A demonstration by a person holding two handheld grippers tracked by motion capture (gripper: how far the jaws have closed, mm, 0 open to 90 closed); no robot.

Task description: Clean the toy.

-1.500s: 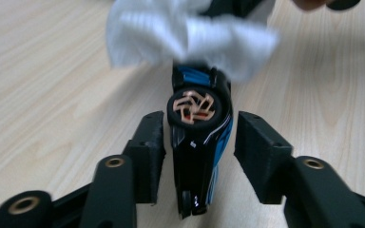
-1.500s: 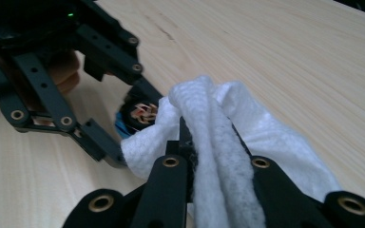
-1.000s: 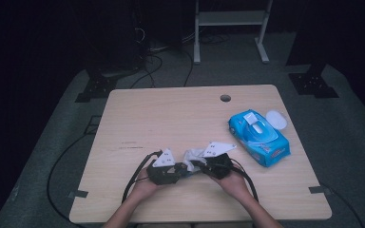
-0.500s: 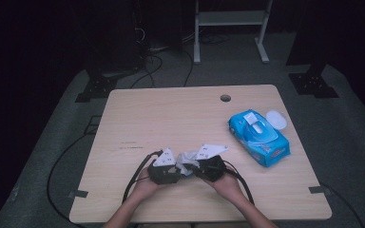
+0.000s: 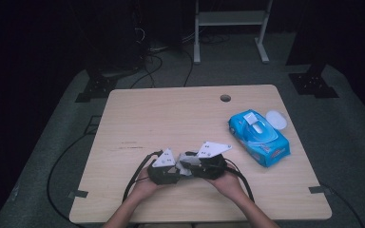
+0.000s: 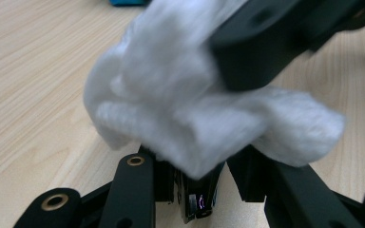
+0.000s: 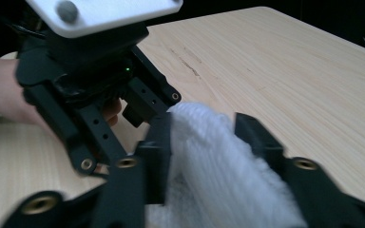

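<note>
A: Item one, near edge of the table (image 5: 138,114), a little left of centre?

B: Left gripper (image 5: 173,172), black with a grey three-cornered plate on top, held in the person's left hand (image 5: 145,186). Jaws pressed together on a white wipe (image 5: 186,164). In the left gripper view the wipe (image 6: 190,114) is bunched into a soft wad just above the jaw tips, clear of the wood below.

A: Item two?

B: Right gripper (image 5: 195,168), same make, in the right hand (image 5: 228,183), tip to tip with the left one. Its jaws have just been opening. In the right gripper view the wipe (image 7: 218,166) lies between the two jaws, near one and with a little space at the other; I count them spread, not pinching. The left gripper (image 7: 138,111) shows just beyond, facing it.

A: So the wipe sits where?

B: Between the two grippers, at the near middle of the table, held off the surface by the left one.

A: Other stock?

B: A blue wipes pack (image 5: 259,137), right side, lid flipped open toward the far right. A round cable hole (image 5: 225,98) near the far edge.
</note>
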